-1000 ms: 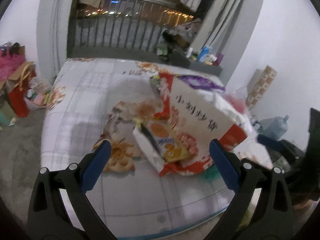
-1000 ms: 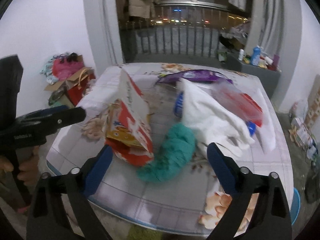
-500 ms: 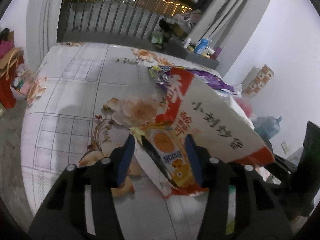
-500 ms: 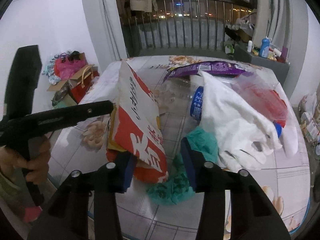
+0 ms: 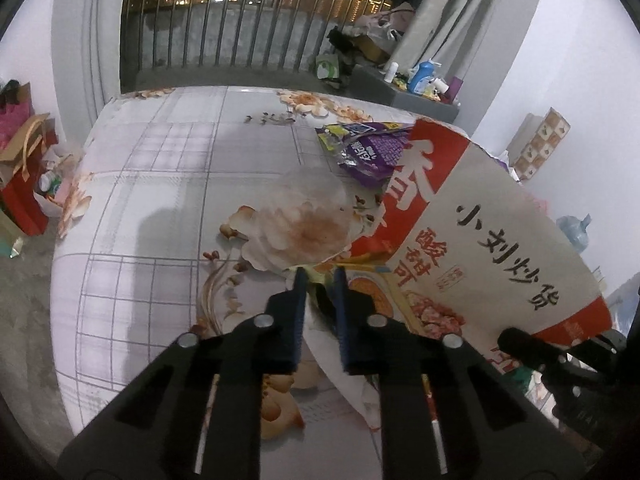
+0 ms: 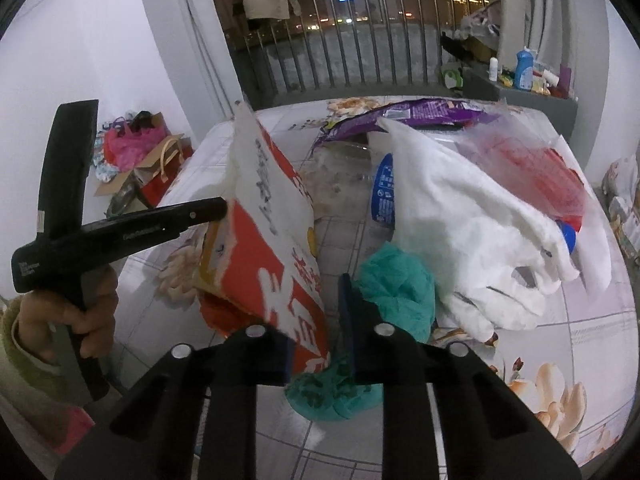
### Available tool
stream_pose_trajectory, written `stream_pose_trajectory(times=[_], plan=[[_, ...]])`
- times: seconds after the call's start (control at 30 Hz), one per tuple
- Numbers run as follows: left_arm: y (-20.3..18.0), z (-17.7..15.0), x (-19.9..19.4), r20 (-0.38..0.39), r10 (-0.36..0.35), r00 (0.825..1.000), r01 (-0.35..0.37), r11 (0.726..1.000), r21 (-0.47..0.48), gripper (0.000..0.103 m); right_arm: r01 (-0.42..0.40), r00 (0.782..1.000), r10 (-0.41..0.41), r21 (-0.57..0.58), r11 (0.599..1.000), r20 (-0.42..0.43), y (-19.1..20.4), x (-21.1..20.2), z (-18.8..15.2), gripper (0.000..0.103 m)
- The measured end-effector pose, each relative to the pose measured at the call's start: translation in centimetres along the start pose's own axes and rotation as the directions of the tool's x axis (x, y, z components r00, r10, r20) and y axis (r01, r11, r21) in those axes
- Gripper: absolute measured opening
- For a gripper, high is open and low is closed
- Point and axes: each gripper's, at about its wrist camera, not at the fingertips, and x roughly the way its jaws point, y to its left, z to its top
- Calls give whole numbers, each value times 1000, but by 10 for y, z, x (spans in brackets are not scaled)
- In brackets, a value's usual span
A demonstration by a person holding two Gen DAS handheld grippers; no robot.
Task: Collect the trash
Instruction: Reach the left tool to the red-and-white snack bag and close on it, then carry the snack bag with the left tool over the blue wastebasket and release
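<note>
A: Bags: one red-and-white paper bag (image 5: 480,240) standing open on the bed (image 5: 160,184), one purple wrapper (image 5: 372,148), one white plastic bag (image 6: 460,216).

B: Claws?

A: Two. Left gripper (image 5: 319,280) and right gripper (image 6: 316,312) have just been closing, each pinching the bag's rim.

B: Differences?

A: Only the right view shows the teal bag (image 6: 396,288) and the hand (image 6: 68,316).

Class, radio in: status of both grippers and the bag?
Left gripper jaws just closed on red-and-white paper bag rim. Right gripper jaws closing on its opposite edge. Teal cloth crowds right.
</note>
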Motion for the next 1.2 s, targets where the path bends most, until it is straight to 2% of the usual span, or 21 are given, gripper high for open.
stream_pose_trajectory(times=[0.1,0.27,0.53,0.77,0.93,1.03,1.2], plan=[[0,-1,-1,8,-5,1000,5,1000,6,7,-17,1000,17,15,1000,-3,-1,-1,-1,10],[-2,-2,-11,42,-28,999,28,1000,11,6,-21,1000,21,27,999,4,-1,-3,-2,7],[1,7,-53,123,-99,987,103,994,-25,4,-45,999,45,43,998,22,-3,-8,0,5],[2,15,-96,214,-96,972,106,994,-36,4,-111,988,112,-15,994,106,7,-32,4,4],[-11,26,-132,286,-125,950,131,991,-4,3,-160,973,163,-31,987,165,6,-52,8,4],[-27,35,-154,331,-151,931,146,988,40,3,-189,956,192,-34,981,223,1,-73,9,4],[-68,51,-181,377,-225,899,185,973,139,3,-231,914,226,-24,973,336,-14,-121,6,3]])
